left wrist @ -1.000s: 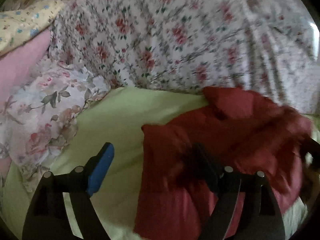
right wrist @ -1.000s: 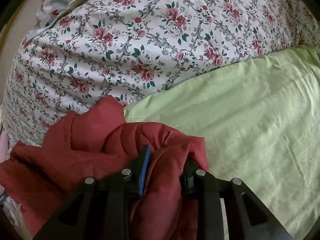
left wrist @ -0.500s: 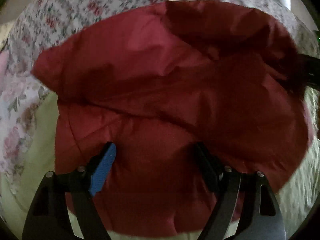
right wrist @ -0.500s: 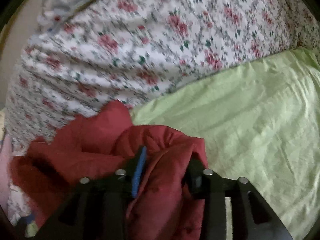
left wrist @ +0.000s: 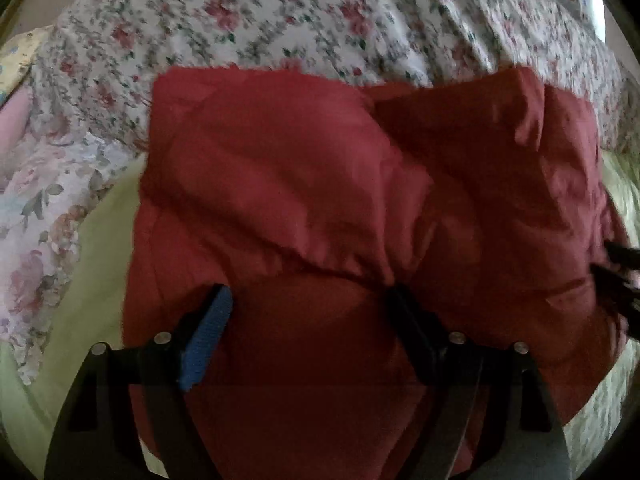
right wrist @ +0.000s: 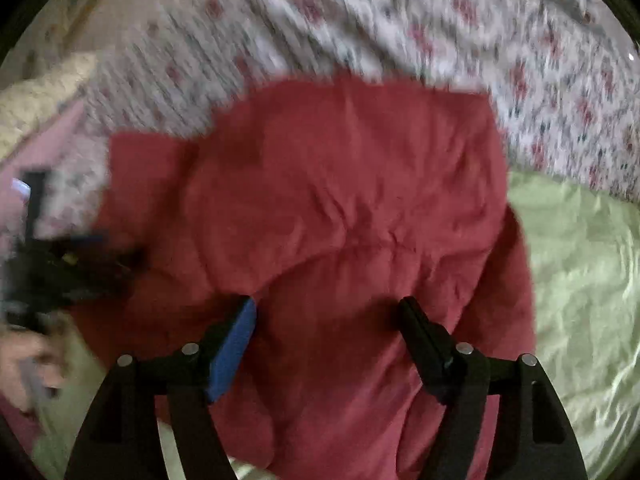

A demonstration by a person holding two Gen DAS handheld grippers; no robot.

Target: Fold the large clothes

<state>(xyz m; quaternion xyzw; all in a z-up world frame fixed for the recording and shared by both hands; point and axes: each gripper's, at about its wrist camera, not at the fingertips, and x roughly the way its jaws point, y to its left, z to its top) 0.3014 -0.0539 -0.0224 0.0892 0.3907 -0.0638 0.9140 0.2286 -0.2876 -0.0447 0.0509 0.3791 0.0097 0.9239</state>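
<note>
A large dark red padded garment (left wrist: 360, 208) lies in a folded heap on the light green sheet (left wrist: 92, 280). My left gripper (left wrist: 308, 304) is open, its fingers wide apart right over the garment's near part. In the right wrist view the same garment (right wrist: 340, 208) fills the middle. My right gripper (right wrist: 328, 316) is open over it, holding nothing. The right gripper's tip shows at the right edge of the left wrist view (left wrist: 616, 276). The left gripper and the hand that holds it show blurred at the left of the right wrist view (right wrist: 52, 276).
A white quilt with red flowers (left wrist: 320, 20) is piled behind the garment; it also shows in the right wrist view (right wrist: 520, 40). A pale floral cloth (left wrist: 44, 208) and pink and yellow fabrics (left wrist: 16, 120) lie at left. Green sheet (right wrist: 580, 280) extends to the right.
The right gripper has opened and let go of the red garment. The garment, bunched a second ago, now lies spread wider under both grippers. Both views are blurred by motion.
</note>
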